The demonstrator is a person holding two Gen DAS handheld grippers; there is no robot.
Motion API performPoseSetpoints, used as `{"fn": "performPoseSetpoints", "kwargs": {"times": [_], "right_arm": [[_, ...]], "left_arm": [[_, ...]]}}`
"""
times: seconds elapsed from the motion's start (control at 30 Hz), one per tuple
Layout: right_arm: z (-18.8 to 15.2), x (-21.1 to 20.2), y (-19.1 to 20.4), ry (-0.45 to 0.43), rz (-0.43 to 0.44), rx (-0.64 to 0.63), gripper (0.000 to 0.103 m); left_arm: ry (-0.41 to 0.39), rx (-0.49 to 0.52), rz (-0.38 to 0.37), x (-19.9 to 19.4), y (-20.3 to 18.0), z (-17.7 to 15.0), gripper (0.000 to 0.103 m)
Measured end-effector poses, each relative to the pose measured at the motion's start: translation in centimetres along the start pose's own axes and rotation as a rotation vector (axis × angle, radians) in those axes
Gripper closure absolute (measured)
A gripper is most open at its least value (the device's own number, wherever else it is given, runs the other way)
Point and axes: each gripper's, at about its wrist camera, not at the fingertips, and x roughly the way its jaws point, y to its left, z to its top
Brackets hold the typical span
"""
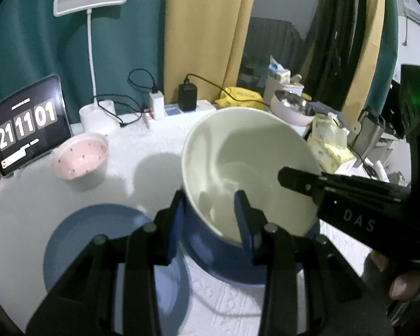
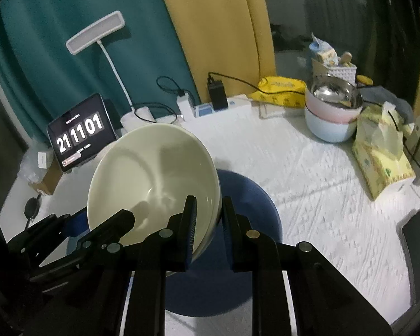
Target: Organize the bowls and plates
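Note:
A large bowl (image 1: 243,165) (image 2: 154,179), cream inside and blue outside, hangs tilted above the white table, and both grippers hold it. My left gripper (image 1: 210,204) is shut on its near rim, one finger inside and one outside; the right wrist view shows it at the bowl's lower left (image 2: 95,224). My right gripper (image 2: 209,204) is shut on the opposite rim and reaches in from the right (image 1: 294,179) in the left wrist view. A blue plate (image 1: 78,246) (image 2: 249,193) lies flat on the table, partly under the bowl. A pink dotted bowl (image 1: 81,158) sits at the back left.
A stack of bowls topped by a steel one (image 2: 333,106) (image 1: 291,106) stands at the back right beside a yellow tissue pack (image 2: 378,156). A tablet showing a clock (image 1: 28,128), a desk lamp (image 1: 91,56) and a power strip (image 1: 193,107) line the back edge.

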Motion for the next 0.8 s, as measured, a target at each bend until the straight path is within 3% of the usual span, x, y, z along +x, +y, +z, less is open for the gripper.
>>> {"fn": "performPoseSetpoints", "kwargs": {"times": [0.53, 0.8], "right_arm": [[-2.1, 2.0, -2.9, 0.064, -0.008, 0.04, 0.083], [-2.3, 2.9, -3.4, 0.087, -0.013, 0.045, 0.083]], "left_arm": [[0.099, 0.011, -0.007, 3.0, -1.5, -2.1, 0.066], [0.104, 0.04, 0.023, 3.4, -1.8, -2.5, 0.066]]}}
